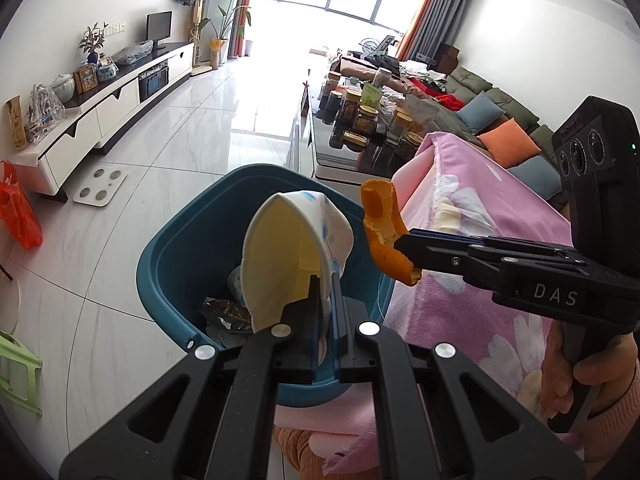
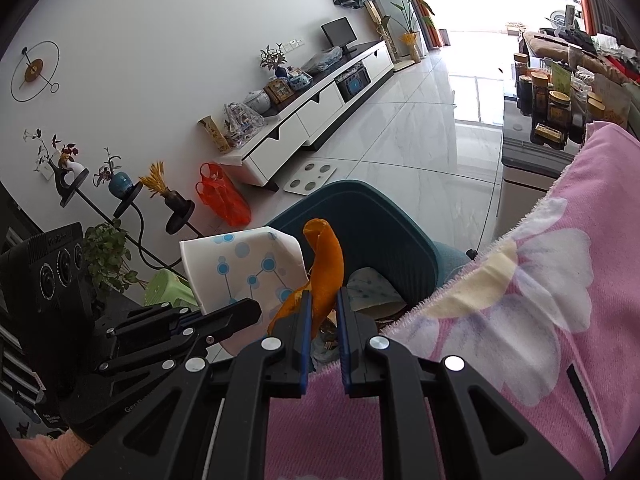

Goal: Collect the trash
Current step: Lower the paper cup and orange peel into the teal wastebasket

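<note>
Left gripper [image 1: 326,280] is clamped on the lower edge of a flattened paper cup [image 1: 288,264] — white outside with blue dot-and-line print, pale yellow inside, creased to a pointed boat shape; jaws nearly together with only the thin paper wall between them. Cup hangs directly over the open mouth of the teal plastic bin [image 1: 176,248], a smooth, rounded-rectangle tub that already holds a crumpled brown foil wrapper [image 1: 226,314] and something pale beneath. Right gripper [image 2: 323,300] pinches a curled strip of orange peel [image 2: 326,264], jaws narrowed to a small gap around it; peel is glossy orange outside, ragged and pithy at the torn edges. In the left wrist view the peel sits above the bin's right rim, close to the pink floral blanket [image 1: 472,208], a soft fuzzy fabric draped over the surface just beside the bin. Risk, as judged: peel released here could fall onto the blanket or catch the rim rather than drop inside, since it looks to be at the edge, not centred. Cup is light and broad — it may flutter, or stick to the blue pads on release. The two grippers are near each other; a collision could knock either item loose.
</note>
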